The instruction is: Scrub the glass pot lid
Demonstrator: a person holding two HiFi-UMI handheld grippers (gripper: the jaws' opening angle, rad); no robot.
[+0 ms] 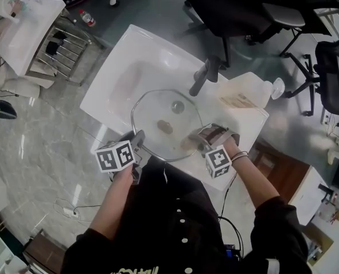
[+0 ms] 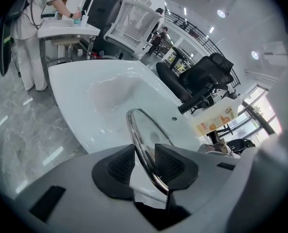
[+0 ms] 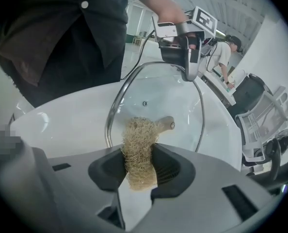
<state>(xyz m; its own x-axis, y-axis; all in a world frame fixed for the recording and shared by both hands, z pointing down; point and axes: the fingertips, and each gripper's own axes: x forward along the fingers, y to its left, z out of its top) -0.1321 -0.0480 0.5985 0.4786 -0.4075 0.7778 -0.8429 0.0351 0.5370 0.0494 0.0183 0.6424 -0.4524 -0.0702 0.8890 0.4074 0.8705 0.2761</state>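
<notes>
1. White sink basin point(image 1: 109, 90) on a grey marble floor point(image 1: 38, 141).
2. Glass pot lid point(image 1: 158, 110) sits over the basin's near edge; left gripper point(image 2: 145, 161) is clamped on its metal rim.
3. Right gripper point(image 3: 140, 166) is closed on a fibrous scrubber point(image 3: 136, 142), against the lid.

white basin point(image 1: 129, 56), tan scrubber point(image 3: 136, 149), clear lid point(image 1: 166, 116)

The white sink point(image 1: 121, 76) is the anchor here. A dark faucet point(image 1: 202, 77) sits on its far rim, and a pale plastic bottle point(image 1: 246, 96) with a label is on the ledge just right of that. A black office chair point(image 1: 243, 10) stands past the sink, with another chair point(image 1: 331, 73) further right. Left of the sink there's a wire rack point(image 1: 64, 47) on the grey marble floor point(image 1: 38, 147), and a small red-capped bottle point(image 1: 88, 18) near it.
</notes>
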